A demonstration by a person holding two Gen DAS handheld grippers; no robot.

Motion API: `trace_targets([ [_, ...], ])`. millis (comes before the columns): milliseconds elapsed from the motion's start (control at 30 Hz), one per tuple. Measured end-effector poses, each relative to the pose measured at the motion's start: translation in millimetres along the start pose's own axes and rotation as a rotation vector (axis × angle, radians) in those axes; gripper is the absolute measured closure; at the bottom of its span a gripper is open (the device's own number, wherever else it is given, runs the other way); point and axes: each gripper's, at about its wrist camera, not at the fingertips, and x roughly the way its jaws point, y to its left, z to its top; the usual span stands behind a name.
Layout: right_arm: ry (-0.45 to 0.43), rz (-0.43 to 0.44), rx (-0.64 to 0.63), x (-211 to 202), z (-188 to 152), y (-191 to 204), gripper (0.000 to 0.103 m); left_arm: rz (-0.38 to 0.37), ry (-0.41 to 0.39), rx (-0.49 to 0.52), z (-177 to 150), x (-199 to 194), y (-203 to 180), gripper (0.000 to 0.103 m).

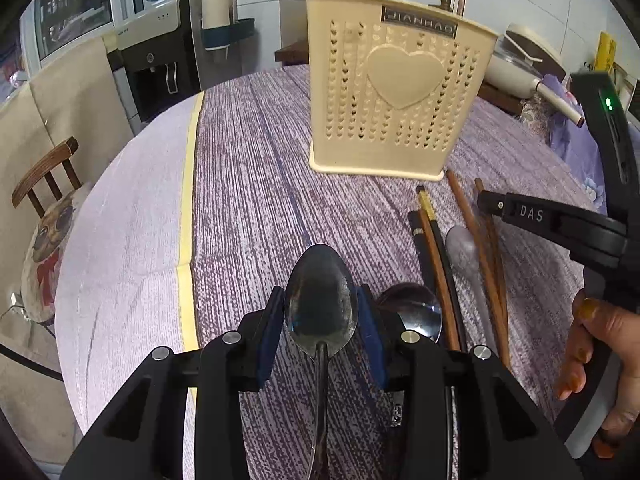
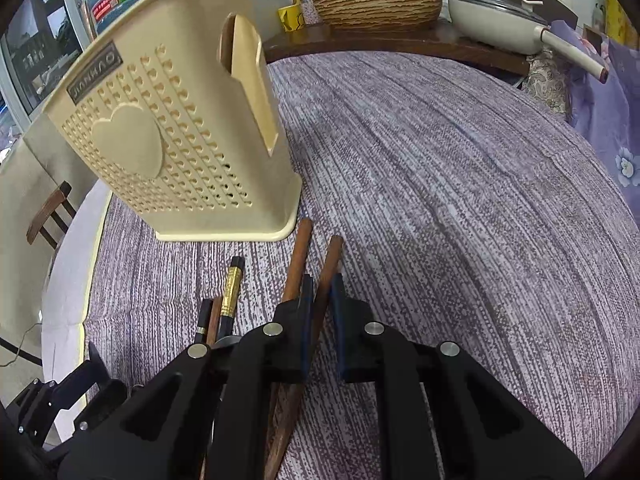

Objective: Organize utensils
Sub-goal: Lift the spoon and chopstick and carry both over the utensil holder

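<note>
A cream perforated utensil holder [image 1: 392, 96] with a heart on its front stands upright on the purple tablecloth; it also shows in the right wrist view [image 2: 168, 140]. My left gripper [image 1: 322, 316] is shut on a metal spoon [image 1: 320, 300], bowl forward, held above the cloth. A second metal spoon [image 1: 416, 312] and a plastic spoon [image 1: 464, 252] lie to its right among dark chopsticks [image 1: 430, 240]. My right gripper [image 2: 322, 300] has its jaws closed around one brown wooden chopstick [image 2: 326, 276]; another brown chopstick [image 2: 298, 256] lies just left of it. Black and gold chopsticks [image 2: 232, 292] lie further left.
A wooden side shelf [image 2: 400, 40] at the back carries a woven basket [image 2: 376, 0] and a white pan [image 2: 504, 20]. A wooden chair [image 1: 44, 176] with a cushion and a water dispenser [image 1: 160, 60] stand left of the table. A yellow stripe [image 1: 188, 200] crosses the cloth.
</note>
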Motion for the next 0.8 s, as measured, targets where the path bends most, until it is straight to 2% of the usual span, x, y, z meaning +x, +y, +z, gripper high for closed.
trace_targets([
  [133, -0.067, 0.022, 0.002, -19.9, 4.9, -5.5, 0.093, -0.01, -0.051, -0.007, 8.3, -12.6, 3.4, 0.066],
  [467, -0.277, 0.061, -0.08, -89.5, 14.5, -1.4, 0.095, -0.093, -0.186, -0.051, 33.4, -41.0, 15.2, 0.066],
  [800, -0.39, 0.172, -0.125, -144.7, 14.7, 1.5, 0.095, -0.184, -0.272, -0.078, 53.1, -63.7, 18.4, 0.066],
])
